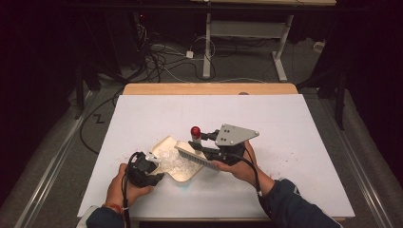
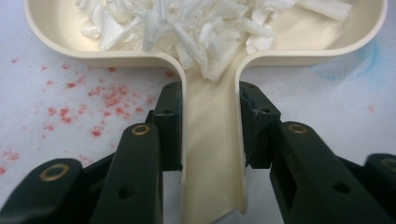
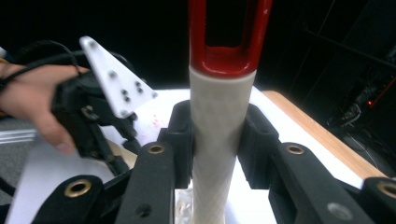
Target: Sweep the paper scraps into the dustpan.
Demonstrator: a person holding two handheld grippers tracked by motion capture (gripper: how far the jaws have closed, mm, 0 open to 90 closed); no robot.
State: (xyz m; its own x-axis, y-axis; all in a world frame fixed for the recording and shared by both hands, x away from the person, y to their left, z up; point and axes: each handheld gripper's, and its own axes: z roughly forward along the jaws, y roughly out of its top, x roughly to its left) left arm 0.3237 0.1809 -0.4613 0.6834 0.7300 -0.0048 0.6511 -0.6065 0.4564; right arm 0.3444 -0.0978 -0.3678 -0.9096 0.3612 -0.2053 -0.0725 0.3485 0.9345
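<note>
A cream dustpan (image 1: 183, 167) heaped with white paper shreds (image 1: 172, 158) lies on the white table (image 1: 285, 123) just below the centre of the high view, its flat handle (image 2: 212, 154) clamped between the jaws of the left gripper (image 1: 144, 168). In the left gripper view, red specks (image 2: 100, 100) dot the sheet beside it. The right gripper (image 1: 216, 153) is clenched on the white grip of a brush (image 3: 219, 154) with a red end, its bristle head (image 1: 195, 156) lying across the pan's right rim. Wide bare sheet spreads above and to the right as far as the wooden far edge (image 1: 209, 89), while the hands sit near the lower edge of the table.
</note>
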